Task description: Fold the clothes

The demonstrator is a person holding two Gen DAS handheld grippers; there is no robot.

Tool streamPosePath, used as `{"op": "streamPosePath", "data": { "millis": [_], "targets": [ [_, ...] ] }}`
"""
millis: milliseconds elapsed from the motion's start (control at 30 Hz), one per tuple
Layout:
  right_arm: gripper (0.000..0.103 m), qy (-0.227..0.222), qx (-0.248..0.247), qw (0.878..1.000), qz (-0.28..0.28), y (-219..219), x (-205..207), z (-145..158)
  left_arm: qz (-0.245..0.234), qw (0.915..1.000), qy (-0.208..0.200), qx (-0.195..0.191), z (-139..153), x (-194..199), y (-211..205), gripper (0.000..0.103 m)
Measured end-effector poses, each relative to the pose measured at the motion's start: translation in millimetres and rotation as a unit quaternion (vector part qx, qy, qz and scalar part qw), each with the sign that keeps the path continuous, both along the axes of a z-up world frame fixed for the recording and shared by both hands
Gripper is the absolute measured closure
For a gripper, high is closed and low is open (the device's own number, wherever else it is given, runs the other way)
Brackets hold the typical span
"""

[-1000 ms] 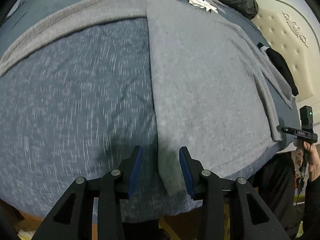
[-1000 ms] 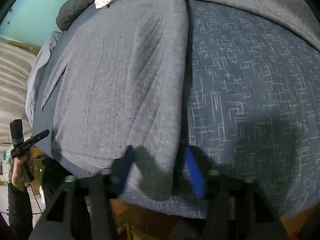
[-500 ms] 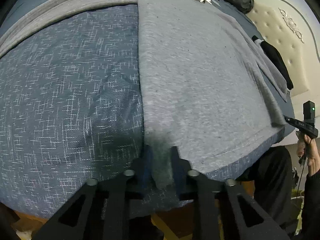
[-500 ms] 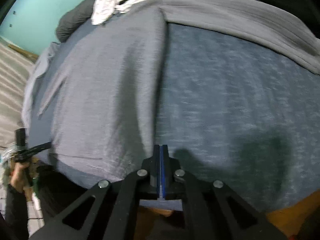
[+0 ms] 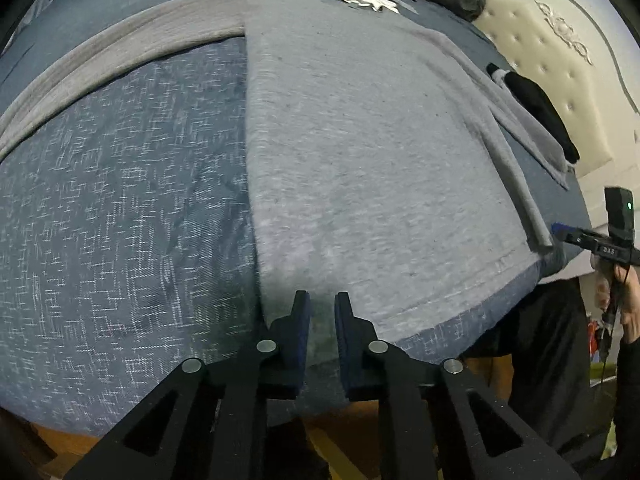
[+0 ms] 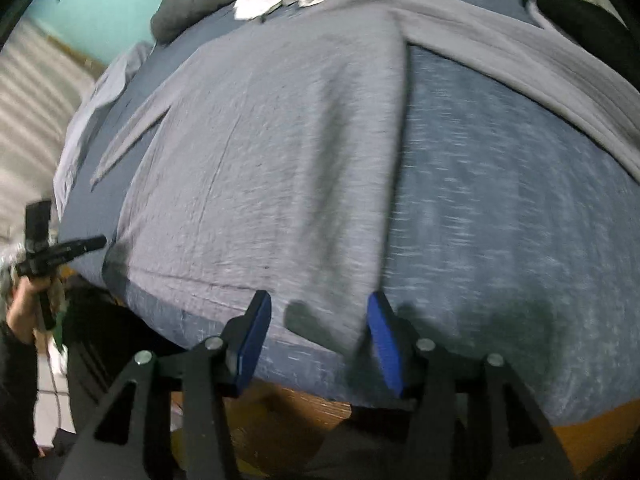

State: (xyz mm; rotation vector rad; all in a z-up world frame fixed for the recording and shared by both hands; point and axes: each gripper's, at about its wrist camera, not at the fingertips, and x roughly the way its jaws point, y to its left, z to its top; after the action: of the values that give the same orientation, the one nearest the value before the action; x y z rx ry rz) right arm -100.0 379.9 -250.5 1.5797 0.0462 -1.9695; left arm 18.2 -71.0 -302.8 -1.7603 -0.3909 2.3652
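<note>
Left wrist view: grey shirt (image 5: 360,152) spread flat on the blue bedspread (image 5: 120,216), long axis running away from the fingers; left gripper (image 5: 322,322) over the hem corner, jaws narrowly parted after opening slightly, cloth between them, contact unclear. Right wrist view: right gripper (image 6: 316,338) over the opposite hem corner, jaws just opened wide, pads clear of the cloth.

A blue bedspread (image 5: 120,208) flecked with white is spread over the bed. A cream padded headboard (image 5: 560,64) is seen at the right of the left wrist view, and a turquoise wall (image 6: 120,4) behind the bed in the right wrist view.
</note>
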Motion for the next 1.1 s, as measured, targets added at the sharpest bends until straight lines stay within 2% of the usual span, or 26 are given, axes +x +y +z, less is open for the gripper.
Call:
{"op": "streamPosePath", "data": {
  "millis": [33,133,167,200,267,367,400,467,500,533,633,767,1000,1067,1100],
  "targets": [
    [0.052,0.000,0.005,1.000,0.003,-5,1,-3,-0.004,1.0000,-0.005,-0.002,-2,-3,5,0.074],
    [0.054,-0.004,0.021,1.000,0.012,-18,3,-16,-0.009,0.9998,-0.015,-0.006,-5,-4,6,0.073],
    [0.065,-0.004,0.028,1.000,0.013,-17,3,-20,-0.010,0.9998,-0.018,-0.008,-7,-5,7,0.073],
    [0.070,-0.005,0.033,0.999,0.014,-15,2,-24,-0.010,0.9997,-0.020,-0.010,-9,-5,7,0.073],
    [0.087,-0.003,0.035,0.999,0.010,-14,2,-27,-0.015,0.9995,-0.023,-0.015,-13,-6,9,0.073],
    [0.096,0.005,0.033,0.999,0.004,-9,3,-25,-0.026,0.9989,-0.026,-0.029,-17,-8,14,0.073],
    [0.097,0.007,0.032,0.999,0.003,-7,3,-23,-0.030,0.9986,-0.026,-0.034,-19,-9,15,0.073],
    [0.097,0.013,0.030,0.999,0.000,-2,3,-18,-0.035,0.9983,-0.026,-0.038,-21,-11,17,0.080],
    [0.097,0.016,0.027,1.000,-0.001,1,3,-14,-0.036,0.9983,-0.025,-0.040,-21,-12,17,0.094],
    [0.097,0.018,0.024,1.000,-0.003,4,2,-10,-0.038,0.9981,-0.024,-0.043,-21,-12,17,0.103],
    [0.098,0.026,0.019,0.999,-0.008,16,2,0,-0.044,0.9975,-0.020,-0.052,-20,-12,18,0.103],
    [0.098,0.035,0.021,0.999,-0.015,38,-1,13,-0.039,0.9981,-0.012,-0.046,-15,-10,12,0.103],
    [0.098,0.032,0.037,0.999,-0.018,43,2,2,-0.034,0.9982,-0.016,-0.046,-14,-11,11,0.102],
    [0.098,0.031,0.039,0.999,-0.016,41,4,-3,-0.033,0.9978,-0.018,-0.055,-16,-15,14,0.098],
    [0.098,0.030,0.039,0.999,-0.016,40,4,-4,-0.032,0.9976,-0.019,-0.058,-18,-17,15,0.091]
  ]
}}
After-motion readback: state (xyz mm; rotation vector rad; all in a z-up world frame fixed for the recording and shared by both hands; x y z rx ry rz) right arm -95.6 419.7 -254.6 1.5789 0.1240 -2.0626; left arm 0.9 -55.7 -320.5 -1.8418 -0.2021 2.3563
